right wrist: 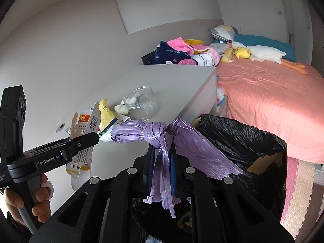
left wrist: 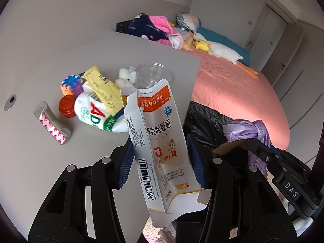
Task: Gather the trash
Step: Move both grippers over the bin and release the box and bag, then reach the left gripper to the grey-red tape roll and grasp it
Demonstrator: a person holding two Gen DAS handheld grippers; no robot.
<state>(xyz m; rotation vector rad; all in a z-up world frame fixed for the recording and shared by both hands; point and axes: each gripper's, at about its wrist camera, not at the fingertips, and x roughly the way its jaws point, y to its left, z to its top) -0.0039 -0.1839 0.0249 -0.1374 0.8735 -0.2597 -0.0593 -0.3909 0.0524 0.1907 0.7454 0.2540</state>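
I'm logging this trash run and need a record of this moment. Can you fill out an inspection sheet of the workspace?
Surface: white table, partly covered.
Job's things: opened medicine box; knotted purple bag; black-lined bin beside the table.
Clutter: wrappers, orange cap, clear jar, foam cube.
Grippers: left gripper clamps the box; right gripper is shut on the bag.
Cables: nothing seen.
Surroundings: pink bed, plush goose, piled clothes.

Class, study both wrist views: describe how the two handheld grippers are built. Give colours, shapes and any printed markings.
Both are black plastic with linked, cut-out arms joined by round silver pins. The left gripper has ribbed dark-blue pads; its body reads "GenRobot.AI" in the right wrist view. The right gripper has the same blue pads, and its side carries a "DAS" label.
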